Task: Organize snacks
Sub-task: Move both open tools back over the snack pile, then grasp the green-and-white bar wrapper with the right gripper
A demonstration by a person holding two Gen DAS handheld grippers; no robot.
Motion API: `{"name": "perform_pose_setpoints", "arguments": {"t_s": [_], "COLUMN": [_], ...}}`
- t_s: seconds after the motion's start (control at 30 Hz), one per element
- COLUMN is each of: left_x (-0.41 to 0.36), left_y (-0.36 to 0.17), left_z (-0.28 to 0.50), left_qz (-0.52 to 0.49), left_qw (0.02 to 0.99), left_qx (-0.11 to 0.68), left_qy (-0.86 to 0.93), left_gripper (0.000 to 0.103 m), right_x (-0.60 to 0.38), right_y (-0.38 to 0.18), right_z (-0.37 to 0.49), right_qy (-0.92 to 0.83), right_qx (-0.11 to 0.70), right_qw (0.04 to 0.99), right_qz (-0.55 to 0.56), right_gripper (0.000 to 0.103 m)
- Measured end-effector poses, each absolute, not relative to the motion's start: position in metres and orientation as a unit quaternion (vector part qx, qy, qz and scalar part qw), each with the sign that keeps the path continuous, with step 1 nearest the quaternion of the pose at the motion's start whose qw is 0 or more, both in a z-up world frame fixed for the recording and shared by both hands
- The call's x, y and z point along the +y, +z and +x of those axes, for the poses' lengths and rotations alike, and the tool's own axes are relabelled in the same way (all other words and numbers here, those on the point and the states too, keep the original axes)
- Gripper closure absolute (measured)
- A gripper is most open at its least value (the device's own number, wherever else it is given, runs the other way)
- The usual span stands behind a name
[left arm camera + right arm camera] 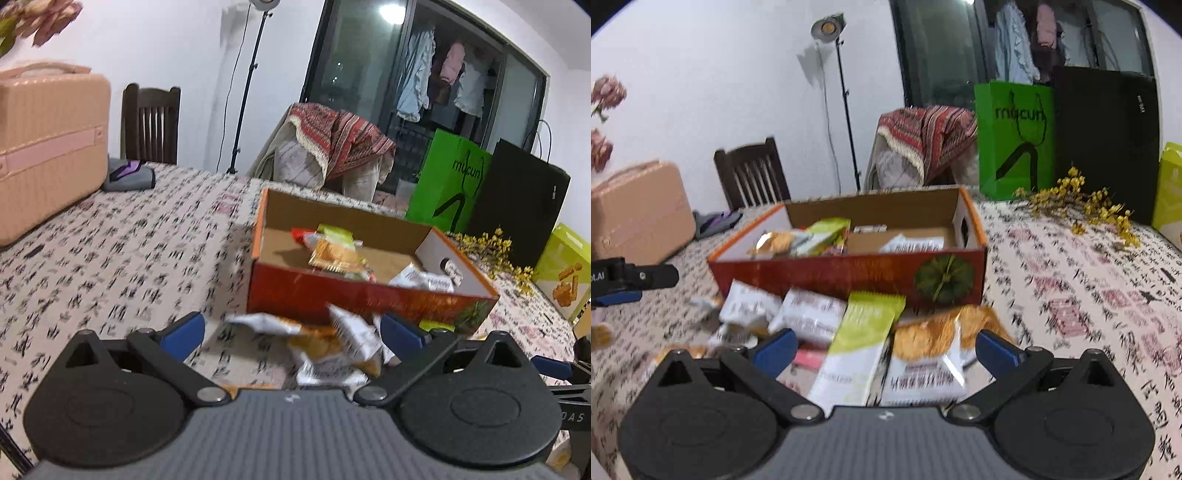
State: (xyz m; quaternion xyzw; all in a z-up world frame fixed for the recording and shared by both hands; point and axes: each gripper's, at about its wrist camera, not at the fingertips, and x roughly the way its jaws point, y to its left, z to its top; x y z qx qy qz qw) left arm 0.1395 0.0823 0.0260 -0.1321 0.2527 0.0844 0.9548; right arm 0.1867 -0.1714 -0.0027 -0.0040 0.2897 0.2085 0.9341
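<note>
**Snacks half in the box, half loose on the table**

The table (1071,295) fills the room's foreground, spread with a pale cloth printed in black and pink characters; on its far left corner sits a peach-pink hard case (48,147) with a grey pouch (129,175) just beside it; a dark wooden chair (750,177) stands behind. At the far right edge a green paper bag (1014,140) and a black bag (1108,140) stand upright side by side, a spray of yellow flowers (1082,206) lying in front of them.

Near the middle of the table rests the open red cardboard box (849,273), a green pumpkin printed on its near wall; several snack packets (336,254) already lie inside it, white, orange and green ones mixed together.

Outside the box, right against its near wall, lies a loose pile of snacks; a long green-and-white bar (857,343) lies beside an orange-and-white cracker packet (927,354), with white packets (809,314) to their left.

The right gripper (884,352) hangs just over that bar and cracker packet, its blue-tipped fingers spread wide and clasping nothing; the left gripper (291,334) hovers over a crumpled white-and-orange packet (332,347) by the box's near wall, its fingers likewise parted, nothing pinched between them.
</note>
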Motion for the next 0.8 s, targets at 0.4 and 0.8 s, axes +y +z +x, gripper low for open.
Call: {"name": "perform_pose_setpoints", "arguments": {"t_s": [0.4,0.8], "left_x": [0.103,0.109], "left_y": [0.003,-0.006], "left_z": [0.132,0.133], "left_qz": [-0.147,-0.158], "left_qw": [0.942,0.936], "left_qx": [0.284,0.295], "left_qy": [0.105,0.108], "left_gripper": [0.000,0.000], "right_x": [-0.131,-0.125], "right_y": [-0.026,-0.032], "right_z": [0.210,0.217], "right_qy": [0.209,0.198], "right_qx": [0.347,0.347], "right_qw": [0.914,0.916], "right_qz": [-0.033,-0.040], "right_gripper": [0.037,0.066]}}
